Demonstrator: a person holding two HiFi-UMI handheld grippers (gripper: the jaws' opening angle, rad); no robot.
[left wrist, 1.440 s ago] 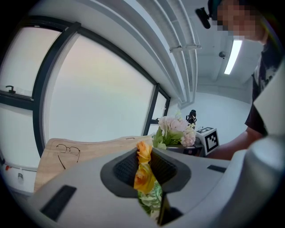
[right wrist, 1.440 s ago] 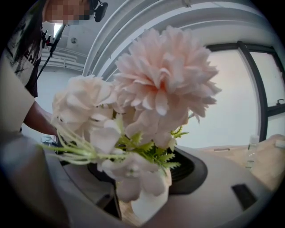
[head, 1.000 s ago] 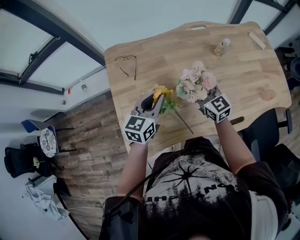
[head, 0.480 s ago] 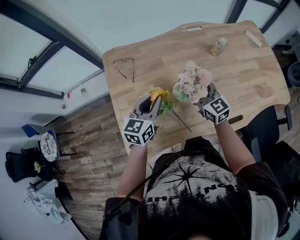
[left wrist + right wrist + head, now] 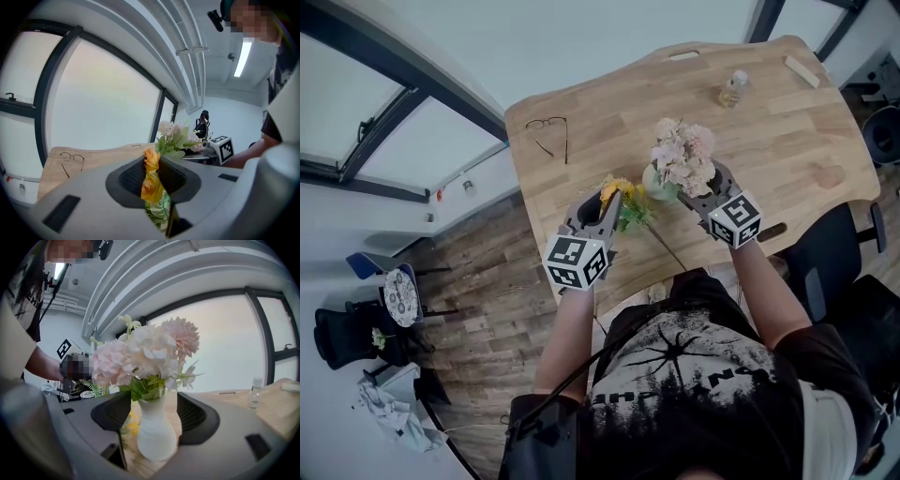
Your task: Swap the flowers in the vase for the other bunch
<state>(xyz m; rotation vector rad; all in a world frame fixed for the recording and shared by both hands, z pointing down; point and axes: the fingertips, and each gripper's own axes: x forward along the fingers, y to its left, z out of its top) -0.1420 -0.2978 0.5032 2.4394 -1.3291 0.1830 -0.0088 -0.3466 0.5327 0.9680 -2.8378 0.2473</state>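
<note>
Left tool (image 5: 609, 202): jaws drawn narrow and clamped on the yellow bunch (image 5: 623, 195), at centre-left of the head view; its long stem trails toward the lower centre of the frame.

Right tool (image 5: 698, 187): jaws wide, one on each side of the vase (image 5: 659, 185). The right gripper view shows a gap between each pad and the white vase (image 5: 157, 432), so nothing is gripped.

Vase: upright on the counter (image 5: 787, 131) at frame centre, with the pink flowers (image 5: 682, 155) still in it.

Stage: probably lining up to free the pink flowers; no part of the swap is done yet.

Risk, tipping: the vase is slim and top-heavy with blooms, so a jaw nudging one side before the other would likely topple it.

Risk, lifting: if the pink stems sit tight, pulling them could carry the vase up unless it is held down.

Risk, slipping: the yellow bunch is held by thin stems, so it may twist or slide in the left tool.

Risk, collision: the two bunches are close, so leaves could snag as the tools cross.

Change from a second ago: the vase body now shows beside the pink blooms, and the whole view has shifted slightly. The left tool and its bunch look unmoved.

Elsewhere: glasses (image 5: 551, 131) lie upper left, well apart from a small bottle (image 5: 731, 89) at upper right.
</note>
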